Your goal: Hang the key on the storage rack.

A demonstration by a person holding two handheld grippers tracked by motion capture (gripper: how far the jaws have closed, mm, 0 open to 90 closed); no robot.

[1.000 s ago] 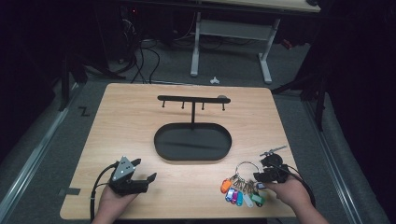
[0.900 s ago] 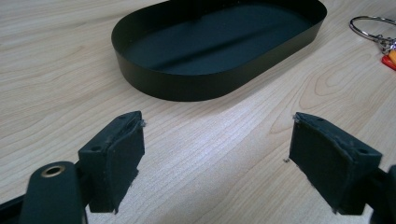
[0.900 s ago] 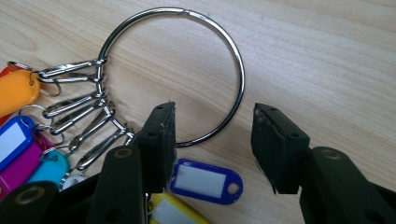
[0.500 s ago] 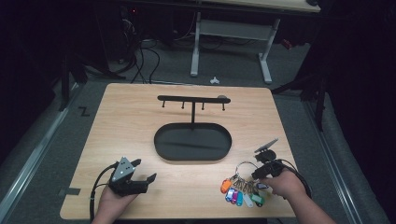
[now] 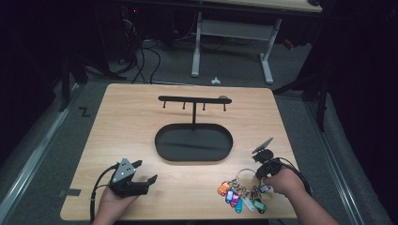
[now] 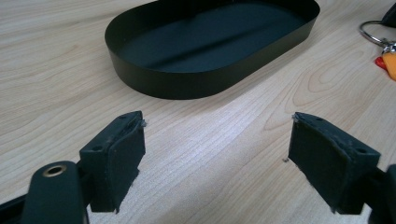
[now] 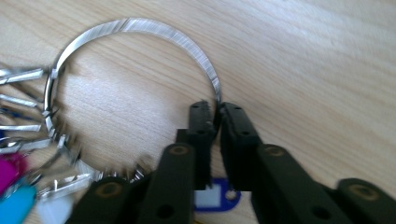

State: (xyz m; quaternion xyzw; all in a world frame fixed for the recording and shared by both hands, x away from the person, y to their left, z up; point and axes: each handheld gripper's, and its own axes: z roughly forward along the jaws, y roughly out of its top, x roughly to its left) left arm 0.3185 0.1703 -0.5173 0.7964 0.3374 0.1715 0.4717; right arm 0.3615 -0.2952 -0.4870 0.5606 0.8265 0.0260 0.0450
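A large metal key ring (image 7: 140, 25) with several coloured tags (image 5: 237, 197) lies on the wooden table near the front right. My right gripper (image 7: 217, 108) has just been closing, and its jaws now pinch the ring's wire at the right side. From above, the right gripper (image 5: 259, 171) points left into the key ring (image 5: 244, 174). My left gripper (image 5: 145, 171) rests at the front left, open and holding nothing. In its own view the left gripper (image 6: 217, 135) faces the black oval tray (image 6: 187, 86).
The empty black oval tray (image 5: 194, 143) sits mid-table, with a black hook rack (image 5: 193, 99) standing behind it. The key ring (image 6: 373, 30) and an orange tag (image 6: 390, 63) show at the right of the left gripper view. Bare wood lies between the two hands.
The right gripper edged left towards the key ring and its jaws closed onto the ring's wire. The left hand stayed put.
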